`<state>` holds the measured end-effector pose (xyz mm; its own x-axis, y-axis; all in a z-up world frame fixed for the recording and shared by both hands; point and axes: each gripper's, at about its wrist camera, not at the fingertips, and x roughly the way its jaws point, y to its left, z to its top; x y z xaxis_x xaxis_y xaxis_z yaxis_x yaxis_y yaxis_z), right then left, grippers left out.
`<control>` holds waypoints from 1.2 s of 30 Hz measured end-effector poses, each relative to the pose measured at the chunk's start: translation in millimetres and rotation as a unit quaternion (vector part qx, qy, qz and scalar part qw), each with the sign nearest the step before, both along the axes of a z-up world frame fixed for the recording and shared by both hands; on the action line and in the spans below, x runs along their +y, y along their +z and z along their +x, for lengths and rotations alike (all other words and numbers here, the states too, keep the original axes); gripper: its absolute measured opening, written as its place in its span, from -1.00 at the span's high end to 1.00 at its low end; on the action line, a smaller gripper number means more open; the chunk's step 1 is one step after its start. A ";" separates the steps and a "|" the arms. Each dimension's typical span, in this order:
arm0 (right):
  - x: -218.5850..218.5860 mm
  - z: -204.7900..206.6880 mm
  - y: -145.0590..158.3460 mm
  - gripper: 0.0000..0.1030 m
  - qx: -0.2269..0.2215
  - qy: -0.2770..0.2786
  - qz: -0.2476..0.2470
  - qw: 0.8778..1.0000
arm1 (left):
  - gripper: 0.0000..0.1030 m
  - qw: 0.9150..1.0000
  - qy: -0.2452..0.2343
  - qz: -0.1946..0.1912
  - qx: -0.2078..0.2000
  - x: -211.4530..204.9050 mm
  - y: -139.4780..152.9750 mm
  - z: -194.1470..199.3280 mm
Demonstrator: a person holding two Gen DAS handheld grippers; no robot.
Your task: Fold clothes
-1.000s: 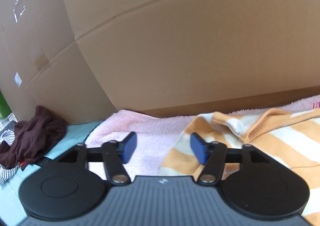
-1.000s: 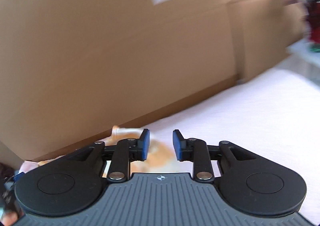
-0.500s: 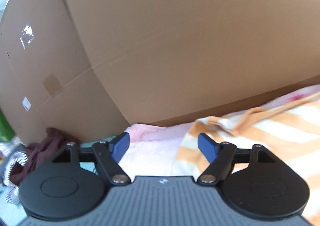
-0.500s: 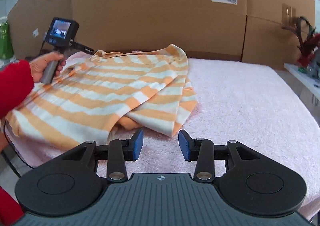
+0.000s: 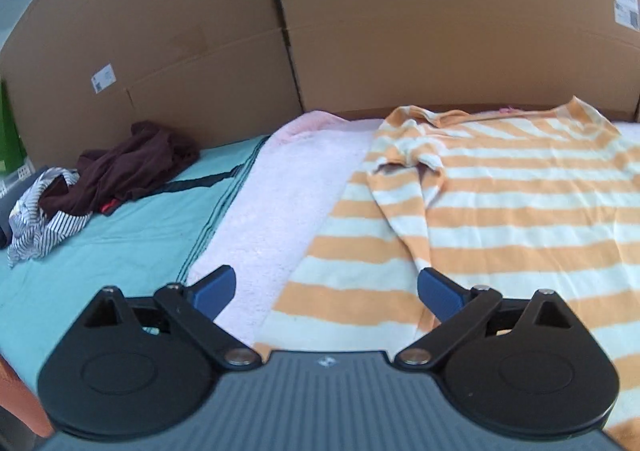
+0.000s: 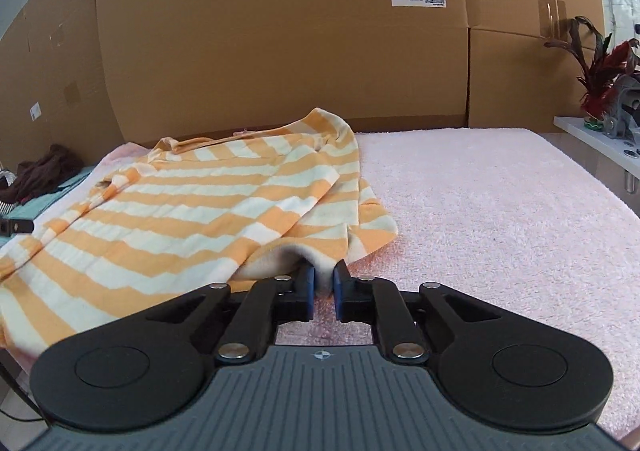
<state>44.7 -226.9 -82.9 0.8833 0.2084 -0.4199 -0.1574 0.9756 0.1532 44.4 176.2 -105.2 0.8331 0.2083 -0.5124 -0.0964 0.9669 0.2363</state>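
An orange and white striped shirt (image 5: 500, 211) lies spread on a pink towel (image 5: 276, 203), a sleeve folded over its left side. My left gripper (image 5: 326, 289) is open wide, hovering over the shirt's near left hem. In the right wrist view the shirt (image 6: 192, 211) lies left of centre on the pink towel (image 6: 500, 211). My right gripper (image 6: 323, 283) is shut on the near corner of the shirt's folded edge.
Tall cardboard boxes (image 5: 440, 31) wall the back. A dark maroon garment (image 5: 132, 167) and a striped cloth (image 5: 44, 219) lie on a teal sheet (image 5: 120, 247) at left. A potted plant (image 6: 600, 71) stands on a white ledge at right.
My left gripper pulled back from the collar end, opened wider and now faces the whole shirt. My right gripper moved in and closed on the shirt's near edge.
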 end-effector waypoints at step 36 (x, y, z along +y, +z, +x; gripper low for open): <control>-16.8 48.2 0.7 0.75 0.063 -0.053 0.083 0.993 | -0.38 0.998 -0.055 -0.007 0.015 -1.0 -1.8 -1.3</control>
